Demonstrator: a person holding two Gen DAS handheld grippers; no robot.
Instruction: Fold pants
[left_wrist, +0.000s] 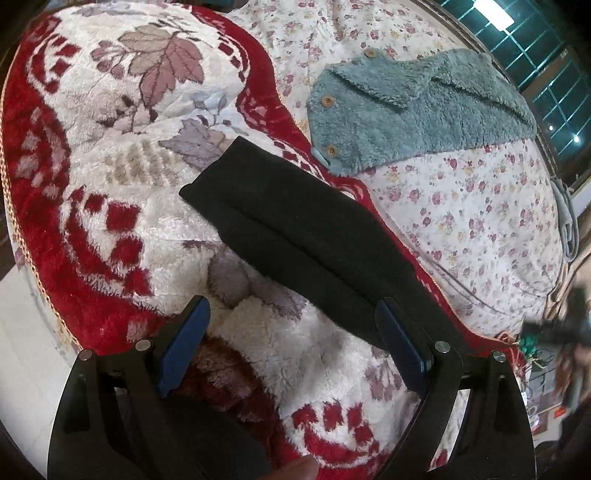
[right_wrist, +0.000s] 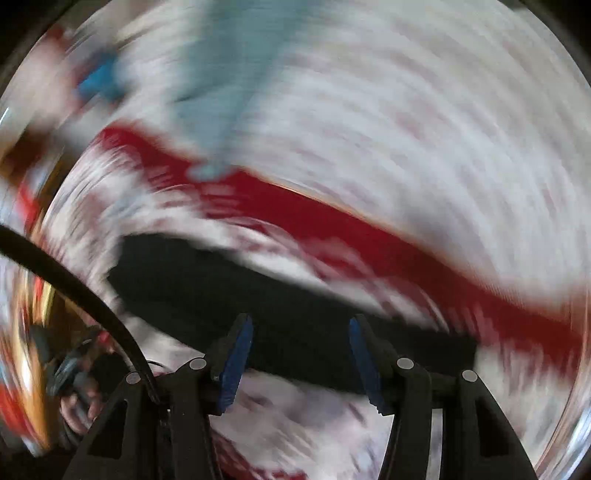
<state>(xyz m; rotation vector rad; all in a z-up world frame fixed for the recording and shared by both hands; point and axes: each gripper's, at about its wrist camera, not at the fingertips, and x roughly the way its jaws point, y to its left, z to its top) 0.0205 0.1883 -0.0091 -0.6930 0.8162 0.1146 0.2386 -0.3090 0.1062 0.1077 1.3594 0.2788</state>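
Black pants (left_wrist: 295, 240): folded into a long narrow strip, lying flat on the red-and-white floral fleece blanket (left_wrist: 110, 155) over the bed, laid straight, likely to take a crosswise fold.
Left gripper (left_wrist: 293, 326): jaws wide apart, holding nothing, hovering at the strip's near end.
Right gripper (right_wrist: 301, 347): view motion-blurred; jaws apart, nothing between the pads, pants beyond.
Teal fleece jacket (left_wrist: 417, 107): set apart on the flowered sheet (left_wrist: 461, 206), clear of the work.

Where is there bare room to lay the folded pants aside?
Free: the floral sheet between the teal fleece top and the red blanket edge; also the blanket's leaf pattern left of the black pants. Crowded: top right, around the fleece.
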